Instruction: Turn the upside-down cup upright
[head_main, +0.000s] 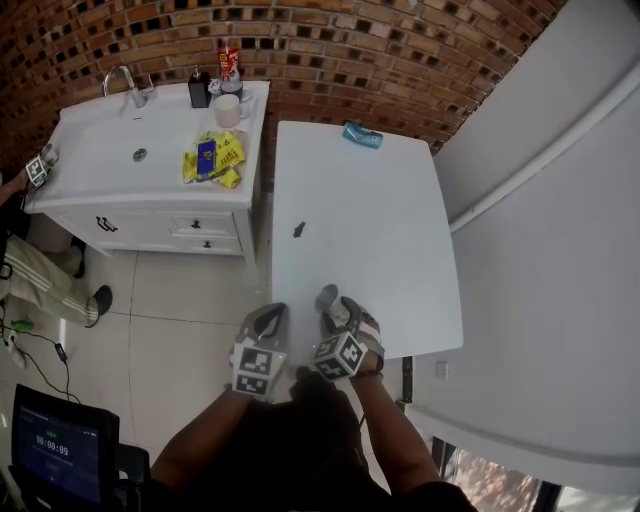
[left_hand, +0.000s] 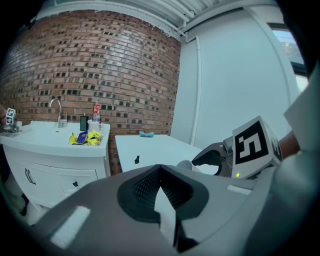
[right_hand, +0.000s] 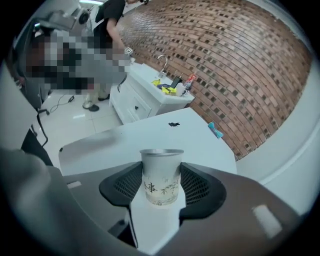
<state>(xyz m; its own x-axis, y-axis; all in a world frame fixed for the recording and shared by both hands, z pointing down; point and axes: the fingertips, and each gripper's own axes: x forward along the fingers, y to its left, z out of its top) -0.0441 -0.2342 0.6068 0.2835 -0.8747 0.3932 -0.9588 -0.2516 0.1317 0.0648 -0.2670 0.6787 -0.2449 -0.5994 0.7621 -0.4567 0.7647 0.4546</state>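
A small white cup (right_hand: 161, 180) with dark lettering and a bamboo print sits between my right gripper's (right_hand: 161, 172) pads, grey rim up in that view. Both pads touch its sides, so the gripper is shut on it. In the head view the cup (head_main: 328, 297) is at the tip of the right gripper (head_main: 336, 306), over the near edge of the white table (head_main: 370, 220). My left gripper (head_main: 268, 322) hangs just left of it, beyond the table's edge, shut and holding nothing. The left gripper view shows its own jaws (left_hand: 160, 170) together and the right gripper (left_hand: 215, 159) with the cup (left_hand: 185, 164).
On the table lie a small dark scrap (head_main: 299, 230) and, at the far edge, a teal object (head_main: 362, 135). To the left stands a white sink cabinet (head_main: 150, 215) with a faucet (head_main: 122, 82), a mug (head_main: 228, 110) and yellow packets (head_main: 214, 160). A person (head_main: 50, 275) stands at far left.
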